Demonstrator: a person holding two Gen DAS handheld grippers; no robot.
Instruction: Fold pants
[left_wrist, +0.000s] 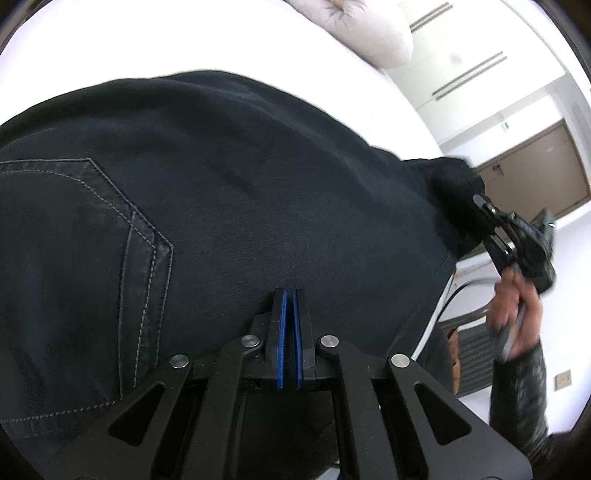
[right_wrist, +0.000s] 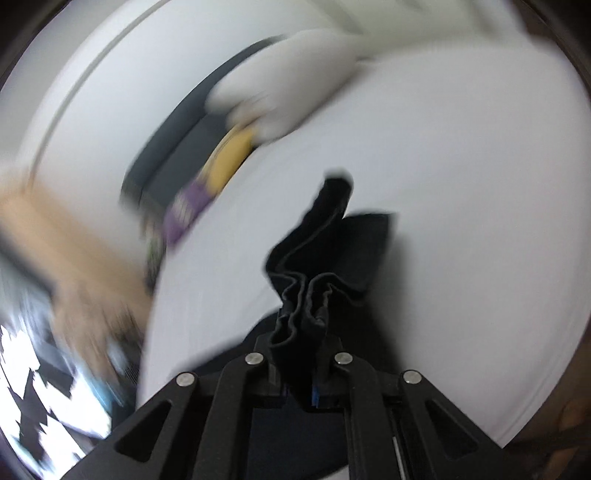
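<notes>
The bed (left_wrist: 110, 48), a wide white sheet, carries the dark pants (left_wrist: 240, 192). They lie spread across its near part, back pocket (left_wrist: 74, 258) upward towards the near left. White sheet shows bare beyond them as far as the pillow (left_wrist: 369, 33) at the far edge, so there seems to be ample room to lay a fold over. To the right the bed ends; past that edge lie floor, a chair and a door, so the cloth is best kept from swinging out that way.

The step in hand looks like carrying one end of the pants over the rest. The right tongs (right_wrist: 301, 343) pinch a bunched, pleated hem, several layers gathered between the pads, and in the left wrist view they hold it lifted near the right edge. To do this well, I would keep the grip firm, lift high enough that the hanging cloth clears the layer below, and travel along the length so the edges meet.

The left tongs (left_wrist: 290, 295) are pressed together with the pads almost touching; they lie low over the fabric near the near edge, and whether any cloth is caught there cannot be told.
</notes>
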